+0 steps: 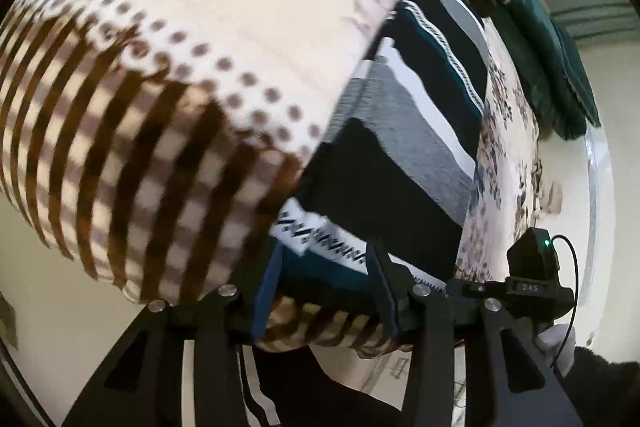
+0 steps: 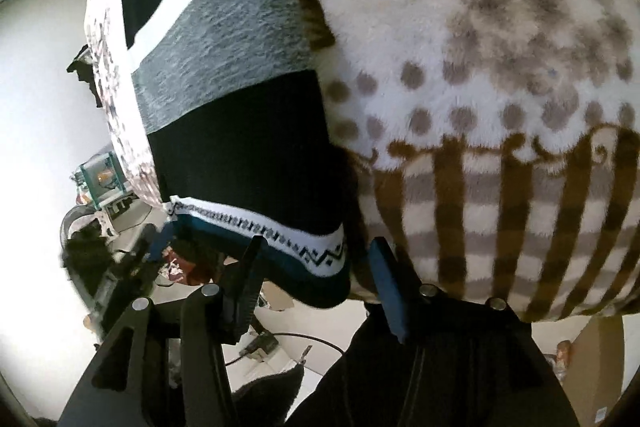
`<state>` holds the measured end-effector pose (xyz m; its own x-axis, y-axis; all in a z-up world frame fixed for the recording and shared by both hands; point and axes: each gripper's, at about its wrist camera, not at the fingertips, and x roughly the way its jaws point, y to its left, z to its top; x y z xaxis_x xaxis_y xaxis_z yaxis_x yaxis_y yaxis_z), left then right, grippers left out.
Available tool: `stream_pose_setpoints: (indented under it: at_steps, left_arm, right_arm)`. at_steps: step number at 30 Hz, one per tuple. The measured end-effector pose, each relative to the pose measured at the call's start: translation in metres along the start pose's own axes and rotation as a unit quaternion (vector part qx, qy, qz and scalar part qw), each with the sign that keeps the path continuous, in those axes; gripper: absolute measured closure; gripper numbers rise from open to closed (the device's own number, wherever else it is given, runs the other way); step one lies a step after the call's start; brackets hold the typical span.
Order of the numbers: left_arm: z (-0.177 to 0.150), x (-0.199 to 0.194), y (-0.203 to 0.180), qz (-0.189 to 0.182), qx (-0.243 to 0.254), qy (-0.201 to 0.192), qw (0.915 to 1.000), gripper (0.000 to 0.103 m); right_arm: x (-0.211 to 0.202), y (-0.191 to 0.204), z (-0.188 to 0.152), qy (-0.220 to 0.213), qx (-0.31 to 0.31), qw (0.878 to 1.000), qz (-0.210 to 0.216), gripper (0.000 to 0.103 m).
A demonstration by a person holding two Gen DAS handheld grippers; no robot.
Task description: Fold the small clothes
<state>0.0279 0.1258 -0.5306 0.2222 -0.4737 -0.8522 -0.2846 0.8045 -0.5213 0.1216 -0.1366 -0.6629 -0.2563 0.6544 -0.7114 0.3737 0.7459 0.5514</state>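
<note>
Garment: striped knit sweater (image 1: pixel 404 131) lies flat on a fleece blanket (image 1: pixel 180 75), its patterned hem at the blanket's near edge, directly ahead of both tools.
Left gripper (image 1: pixel 326 291): jaws apart, straddling the hem corner; the fabric sits between the blue pads, but whether they press on it cannot be told.
Right gripper (image 2: pixel 320 283): jaws apart, the other hem corner (image 2: pixel 320 267) hanging between them with no visible pinch.
Reason for placement: both tools sit at the two hem corners, apparently so the bottom edge can be lifted evenly and carried over for a fold.
Surroundings: dark green clothing (image 1: pixel 552 67) lies beyond the sweater, well apart from the left tool; a gloved hand (image 1: pixel 560 343) sits behind it.
Obstruction: thick blanket pile just under the hem could be caught along with the knit.
</note>
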Motion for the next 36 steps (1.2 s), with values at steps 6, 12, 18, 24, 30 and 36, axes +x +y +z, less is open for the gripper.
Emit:
stream_pose_setpoints:
  at_steps: [6,12,18,24,30,36]
  left_arm:
    - [-0.002,-0.019,0.013,-0.045,-0.065,-0.033,0.9963,0.039]
    - [0.016,-0.010,0.015,-0.018,-0.055,-0.047,0.9972,0.019]
    - [0.016,0.044,-0.024,0.054,0.073,0.043,0.9949,0.080]
    - [0.013,0.037,-0.011,-0.045,0.000,0.035,0.9984,0.094]
    - [0.001,0.023,0.058,-0.071,-0.118,0.021,0.9902,0.092]
    - [0.013,0.013,0.054,-0.049,-0.079,0.024,0.9954,0.036]
  right_arm:
    - [0.011,0.005,0.002,0.005,-0.003,1.000,-0.013,0.048]
    - [0.016,0.006,0.004,0.009,-0.001,1.000,-0.012,0.048]
    - [0.016,0.008,0.005,0.011,-0.002,1.000,-0.012,0.048]
    - [0.019,0.007,0.007,0.013,-0.003,1.000,-0.015,0.048]
    - [0.020,0.005,0.008,0.012,0.000,1.000,-0.008,0.048]
    - [0.013,0.005,0.007,0.007,0.002,1.000,0.003,0.048]
